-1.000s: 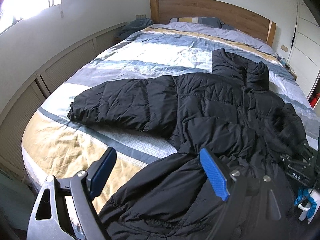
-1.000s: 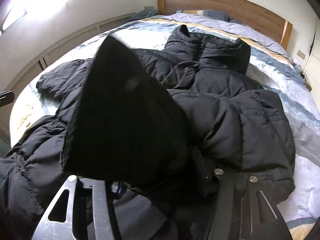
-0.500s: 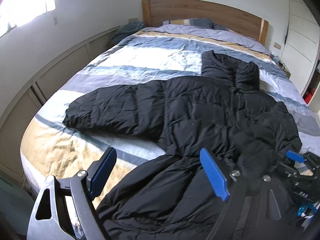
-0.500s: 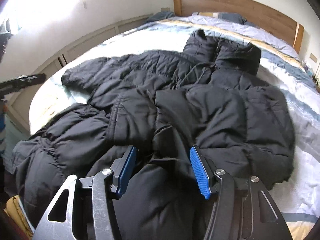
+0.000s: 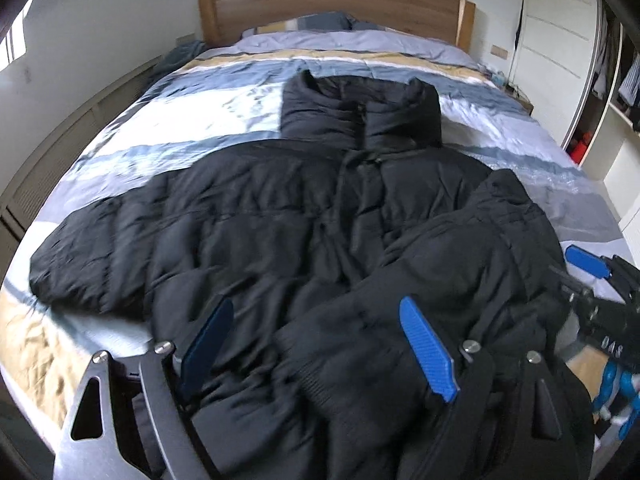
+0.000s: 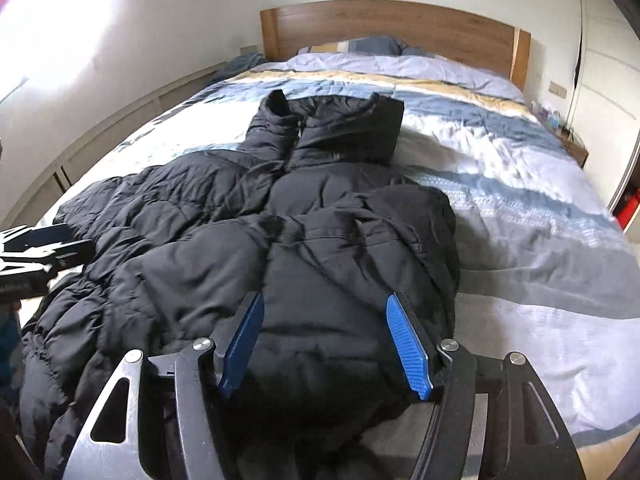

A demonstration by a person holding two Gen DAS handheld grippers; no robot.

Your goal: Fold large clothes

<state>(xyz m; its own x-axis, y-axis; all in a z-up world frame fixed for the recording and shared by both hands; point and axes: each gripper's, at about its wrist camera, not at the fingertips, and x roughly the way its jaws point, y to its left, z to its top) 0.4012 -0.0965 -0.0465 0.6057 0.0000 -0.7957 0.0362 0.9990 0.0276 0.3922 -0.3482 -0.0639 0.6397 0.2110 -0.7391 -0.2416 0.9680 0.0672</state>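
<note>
A large black puffer jacket (image 5: 256,232) lies face up on the bed, collar toward the headboard, its left sleeve spread out to the left. Its right sleeve (image 5: 472,264) is folded in over the body. It also shows in the right wrist view (image 6: 248,248). My left gripper (image 5: 320,344) is open and empty, low over the jacket's hem. My right gripper (image 6: 324,340) is open and empty over the folded-in right side; it also shows at the right edge of the left wrist view (image 5: 592,268).
The bed (image 6: 520,184) has a striped blue, white and tan cover and a wooden headboard (image 5: 332,4). A wall with panelling runs along the left (image 5: 48,148). Wardrobe doors and open shelves stand at the right (image 5: 560,40).
My right gripper let go of the sleeve it held up, which now lies folded over the body, and pulled back right. My left gripper moved right over the hem.
</note>
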